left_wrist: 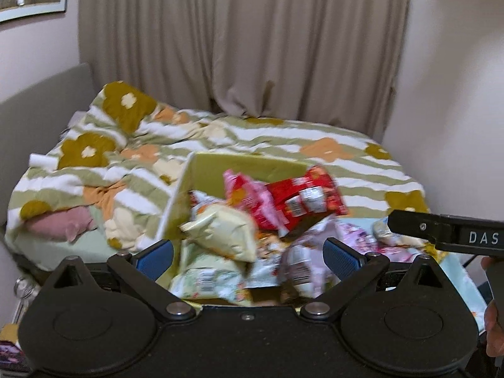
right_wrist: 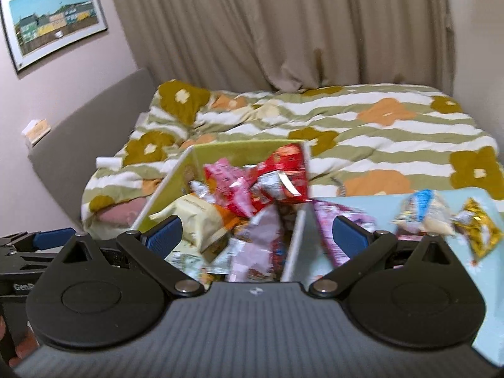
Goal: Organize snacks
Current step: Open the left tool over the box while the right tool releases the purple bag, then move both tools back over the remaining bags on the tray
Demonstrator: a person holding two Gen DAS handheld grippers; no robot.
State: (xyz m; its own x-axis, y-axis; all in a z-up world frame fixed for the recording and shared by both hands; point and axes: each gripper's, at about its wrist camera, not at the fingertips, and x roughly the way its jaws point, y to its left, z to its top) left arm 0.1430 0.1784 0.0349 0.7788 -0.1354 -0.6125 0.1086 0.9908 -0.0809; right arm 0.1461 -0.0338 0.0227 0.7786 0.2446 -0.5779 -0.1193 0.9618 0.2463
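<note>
left tongs (left_wrist: 249,253): wide, nothing between the blue pads, hovering just above the near edge of the box
right tongs (right_wrist: 256,236): wide, empty, over the near right side of the box; seen in the left view as a black arm (left_wrist: 447,231) at the right edge
box (right_wrist: 239,152): green inside, white edges, open top, sits on the bed; heaped with snack packets
red packet (left_wrist: 307,197): top of the heap, leaning against the far right wall of the box
pink packet (left_wrist: 245,189): just left of the red one, touching it
cream packet (left_wrist: 223,231): near left of the heap, overhanging the box's left wall
pale purple packet (right_wrist: 261,236): near middle of the heap, blurred
loose snacks: pink-purple packet (right_wrist: 330,220) just beside the box's right wall; blue-white packet (right_wrist: 422,211) and yellow packet (right_wrist: 478,230) further right, all on a light blue sheet (right_wrist: 371,203)
bed (right_wrist: 393,135): striped flower duvet, curtain (right_wrist: 283,31) behind it
wall: framed picture (right_wrist: 53,31) on the left
</note>
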